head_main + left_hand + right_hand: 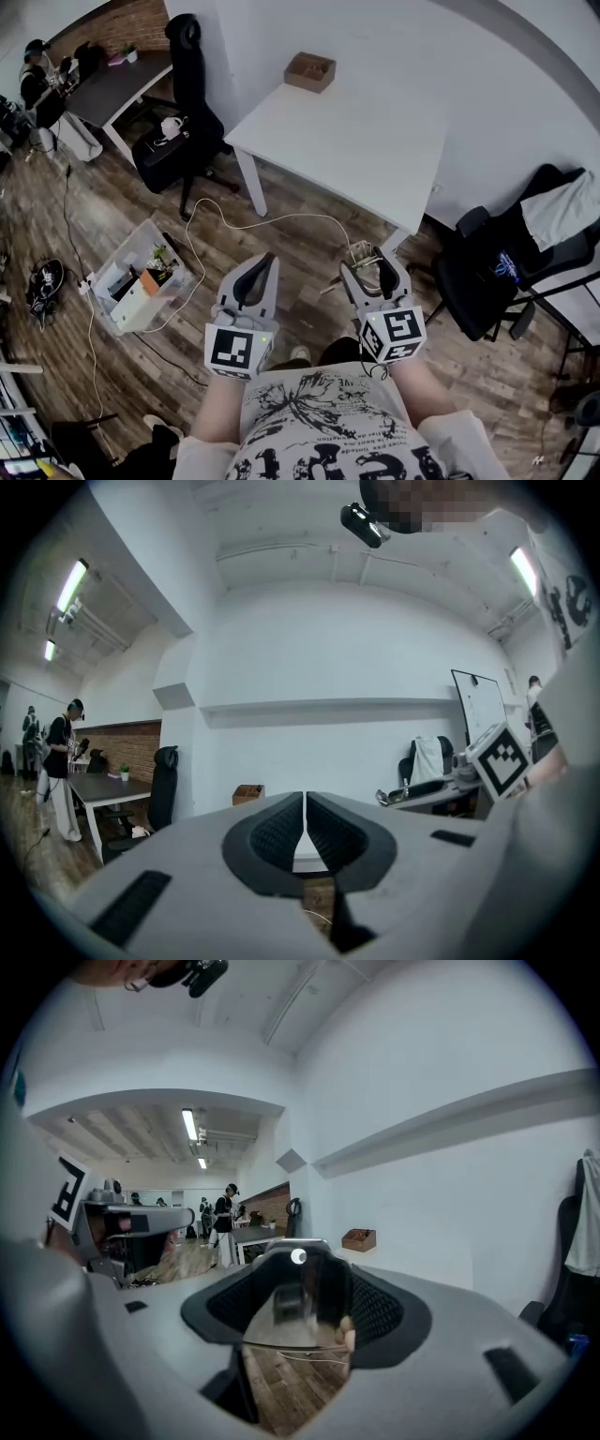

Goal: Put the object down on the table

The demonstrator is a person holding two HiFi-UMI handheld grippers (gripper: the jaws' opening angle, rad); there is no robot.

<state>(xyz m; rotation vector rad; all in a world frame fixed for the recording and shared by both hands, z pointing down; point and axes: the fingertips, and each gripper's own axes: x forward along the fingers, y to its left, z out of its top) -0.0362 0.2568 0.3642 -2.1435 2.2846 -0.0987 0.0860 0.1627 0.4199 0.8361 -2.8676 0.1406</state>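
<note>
Clearly, the right gripper [371, 266] had its jaws set wide and pressed on a shiny object [364, 255] that filled the gap between the pads. In the right gripper view the right gripper [302, 1274] showed the object [314, 1302] as glassy or reflective, though I could not tell what it was. It was held in the air above the wooden floor [309, 309], not on the table. The white table [356, 141] stood at twelve o'clock from both grippers, apart from them, with a small wooden box [310, 71] on its far corner at about eleven o'clock. The left gripper [263, 266] hung just beside the right one at its nine o'clock. In the left gripper view, the left gripper [305, 806] had its jaws pressed together with nothing between them. A white cable [281, 220] lay on the floor.
</note>
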